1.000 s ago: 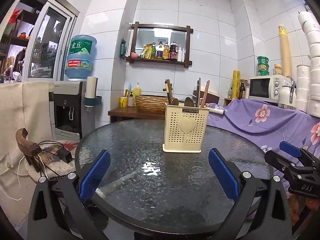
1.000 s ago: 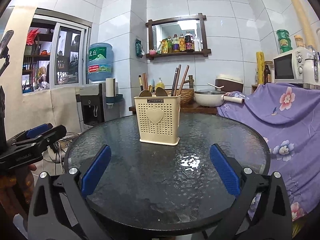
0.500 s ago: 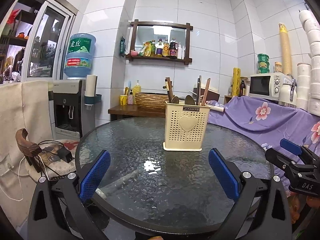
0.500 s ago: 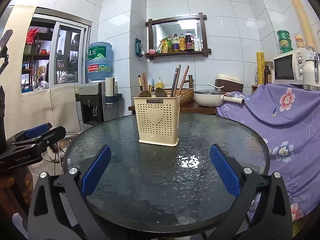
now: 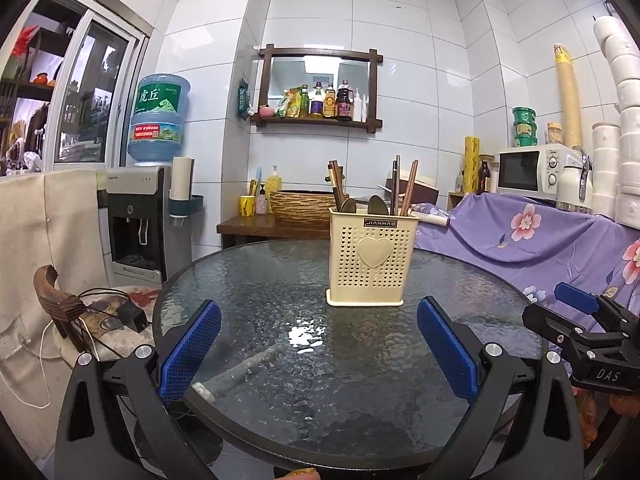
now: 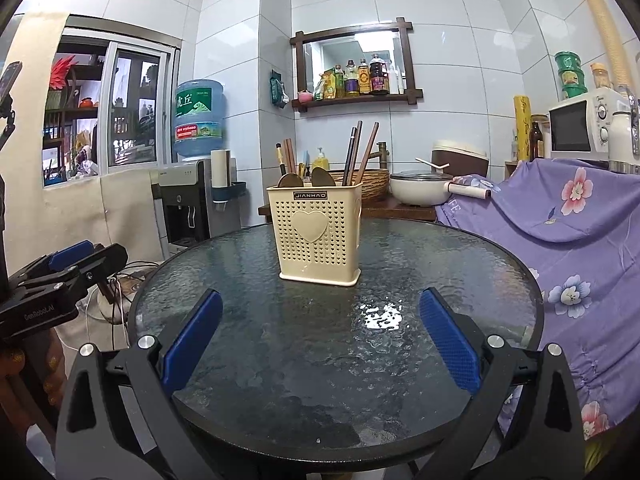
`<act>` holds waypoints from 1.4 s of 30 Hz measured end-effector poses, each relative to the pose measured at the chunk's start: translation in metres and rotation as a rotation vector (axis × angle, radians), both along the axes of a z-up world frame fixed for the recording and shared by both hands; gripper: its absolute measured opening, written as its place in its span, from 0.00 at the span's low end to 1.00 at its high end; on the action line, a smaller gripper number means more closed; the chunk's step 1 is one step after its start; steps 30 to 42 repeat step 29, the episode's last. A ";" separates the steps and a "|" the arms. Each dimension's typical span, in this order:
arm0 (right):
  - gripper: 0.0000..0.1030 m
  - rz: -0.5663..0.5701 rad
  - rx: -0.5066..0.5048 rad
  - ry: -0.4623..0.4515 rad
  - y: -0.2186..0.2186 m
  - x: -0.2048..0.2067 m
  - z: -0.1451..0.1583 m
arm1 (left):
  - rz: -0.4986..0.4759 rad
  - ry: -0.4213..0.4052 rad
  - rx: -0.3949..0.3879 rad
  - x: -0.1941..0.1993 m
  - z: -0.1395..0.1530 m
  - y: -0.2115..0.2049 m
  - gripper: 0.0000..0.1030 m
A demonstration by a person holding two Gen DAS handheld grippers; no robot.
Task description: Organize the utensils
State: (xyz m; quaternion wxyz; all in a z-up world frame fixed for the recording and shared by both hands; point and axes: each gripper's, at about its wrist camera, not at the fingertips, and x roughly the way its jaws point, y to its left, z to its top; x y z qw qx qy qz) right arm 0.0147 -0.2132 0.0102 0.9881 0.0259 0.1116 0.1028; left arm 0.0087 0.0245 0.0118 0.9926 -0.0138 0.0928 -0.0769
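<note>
A cream perforated utensil holder (image 5: 370, 256) with a heart on its front stands upright on the round glass table (image 5: 280, 360); it also shows in the right wrist view (image 6: 318, 236). Chopsticks (image 5: 402, 188) and two spoons (image 5: 362, 206) stand inside it. My left gripper (image 5: 318, 354) is open and empty, low over the table's near edge, well short of the holder. My right gripper (image 6: 320, 348) is open and empty, likewise near the front edge. Each gripper shows at the side of the other's view.
A purple flowered cloth (image 5: 540, 236) covers furniture to the right, with a microwave (image 5: 528, 168) on it. A water dispenser (image 5: 138, 216) and a wooden chair (image 5: 64, 312) stand to the left. A low wooden bench with a basket (image 5: 304, 204) is behind the table.
Both grippers have drawn back slightly from the table and stay open and empty. The holder and its utensils have not moved.
</note>
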 end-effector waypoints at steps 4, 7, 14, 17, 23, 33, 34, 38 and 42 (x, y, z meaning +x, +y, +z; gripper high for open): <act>0.94 0.006 0.001 0.005 0.000 0.001 -0.001 | 0.000 0.011 0.004 0.002 0.000 0.000 0.94; 0.94 0.008 -0.001 0.005 0.001 0.003 0.000 | -0.002 0.016 -0.001 0.002 0.000 0.000 0.94; 0.94 0.010 -0.015 0.008 0.005 0.004 -0.001 | -0.008 0.036 -0.014 0.005 0.001 -0.001 0.94; 0.94 0.012 -0.011 0.007 0.005 0.005 -0.001 | 0.005 0.041 -0.028 0.006 0.001 0.001 0.94; 0.94 0.020 -0.014 0.007 0.010 0.007 -0.001 | 0.018 0.042 0.010 0.007 0.003 -0.003 0.94; 0.94 0.020 -0.016 0.009 0.012 0.007 -0.001 | 0.010 0.050 0.008 0.008 0.002 -0.004 0.94; 0.94 0.020 -0.016 0.009 0.012 0.007 -0.001 | 0.010 0.050 0.008 0.008 0.002 -0.004 0.94; 0.94 0.020 -0.016 0.009 0.012 0.007 -0.001 | 0.010 0.050 0.008 0.008 0.002 -0.004 0.94; 0.94 0.020 -0.016 0.009 0.012 0.007 -0.001 | 0.010 0.050 0.008 0.008 0.002 -0.004 0.94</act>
